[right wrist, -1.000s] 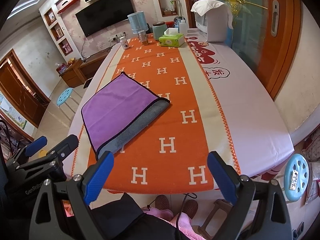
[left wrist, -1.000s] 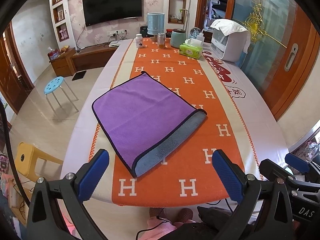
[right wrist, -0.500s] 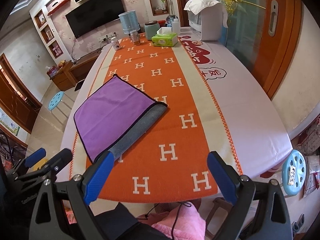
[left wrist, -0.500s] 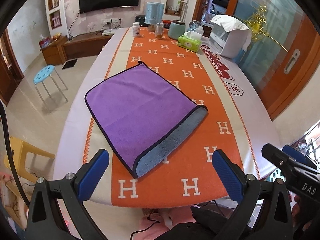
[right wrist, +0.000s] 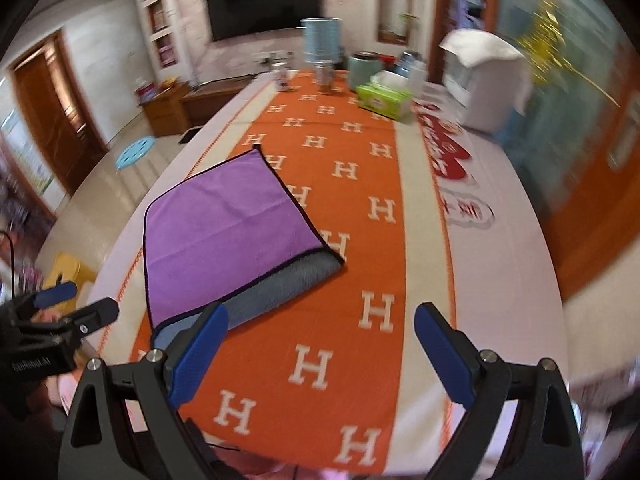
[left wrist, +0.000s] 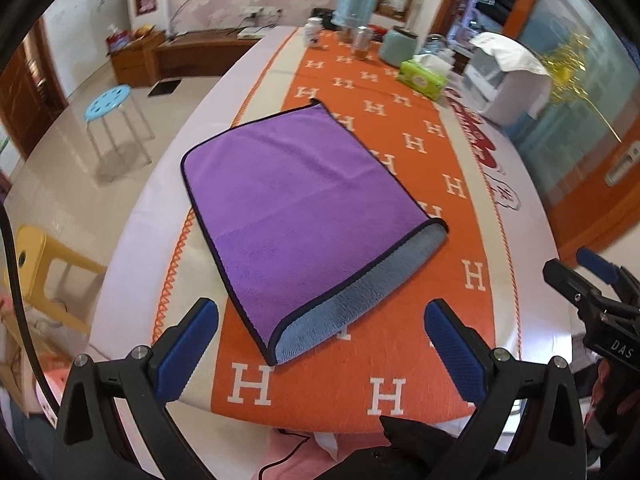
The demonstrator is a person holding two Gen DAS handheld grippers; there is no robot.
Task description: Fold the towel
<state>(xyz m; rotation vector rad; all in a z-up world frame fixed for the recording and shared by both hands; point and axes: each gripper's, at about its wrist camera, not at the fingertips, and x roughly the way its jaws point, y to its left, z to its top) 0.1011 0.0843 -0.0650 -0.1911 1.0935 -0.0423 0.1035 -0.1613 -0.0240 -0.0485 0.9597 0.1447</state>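
Observation:
A purple towel (left wrist: 296,196) with a dark border lies folded in half on the orange runner (left wrist: 472,280), its grey underside (left wrist: 360,304) showing along the near edge. It also shows in the right wrist view (right wrist: 224,232). My left gripper (left wrist: 320,344) is open and empty, above the table's near edge, just short of the towel's near corner. My right gripper (right wrist: 320,348) is open and empty, above the runner to the right of the towel. Each gripper shows at the edge of the other's view.
At the far end of the table stand a green tissue box (left wrist: 424,76), jars, a teal pot (left wrist: 396,46) and a white appliance (left wrist: 508,84). A blue stool (left wrist: 108,98) and a yellow stool (left wrist: 48,256) stand on the floor at the left.
Both grippers have moved forward and lower toward the table, so the towel looks larger. The towel has not moved. Both grippers stay open.

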